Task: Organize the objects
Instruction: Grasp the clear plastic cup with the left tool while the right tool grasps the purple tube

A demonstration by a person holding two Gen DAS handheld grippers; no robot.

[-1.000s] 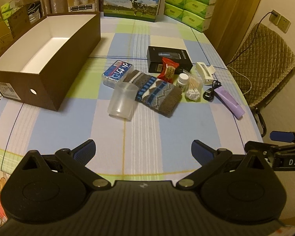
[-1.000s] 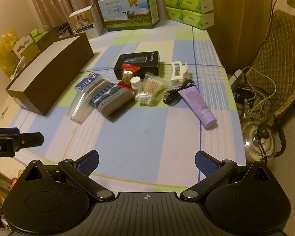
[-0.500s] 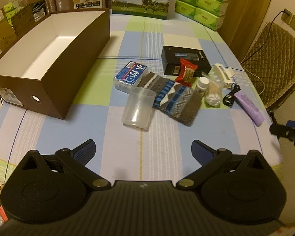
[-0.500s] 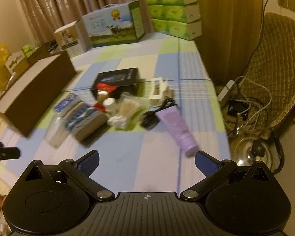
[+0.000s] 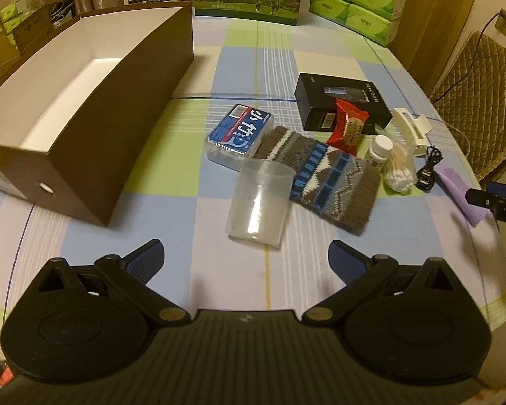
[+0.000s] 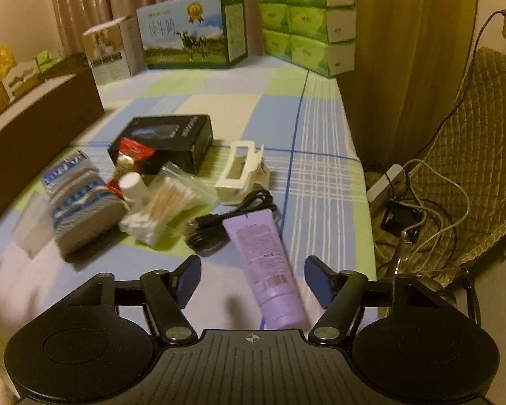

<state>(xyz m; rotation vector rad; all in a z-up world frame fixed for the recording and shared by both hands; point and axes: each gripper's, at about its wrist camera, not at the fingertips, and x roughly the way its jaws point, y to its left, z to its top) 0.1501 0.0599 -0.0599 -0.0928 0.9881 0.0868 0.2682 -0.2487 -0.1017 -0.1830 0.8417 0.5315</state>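
Note:
A clear plastic cup (image 5: 258, 200) lies just ahead of my open, empty left gripper (image 5: 244, 258). Behind it are a knitted sock (image 5: 324, 182), a blue cotton-swab pack (image 5: 241, 133), a black box (image 5: 342, 103), a red snack packet (image 5: 349, 125), a small white bottle (image 5: 379, 150) and a bag of cotton swabs (image 6: 165, 207). A purple tube (image 6: 266, 263) lies between the fingers of my open right gripper (image 6: 253, 278), its cap end near the palm. A black cable (image 6: 219, 226) and a white holder (image 6: 241, 172) lie beyond it. An open brown box (image 5: 84, 98) stands at the left.
A milk carton (image 6: 192, 32), a small printed box (image 6: 109, 50) and stacked green tissue packs (image 6: 307, 17) line the table's far edge. A quilted chair (image 6: 472, 155) and loose cords (image 6: 418, 202) are past the table's right edge.
Both grippers moved forward over the table. The right one closed in on the purple tube, which now lies between its fingers. The left one came nearer the cup.

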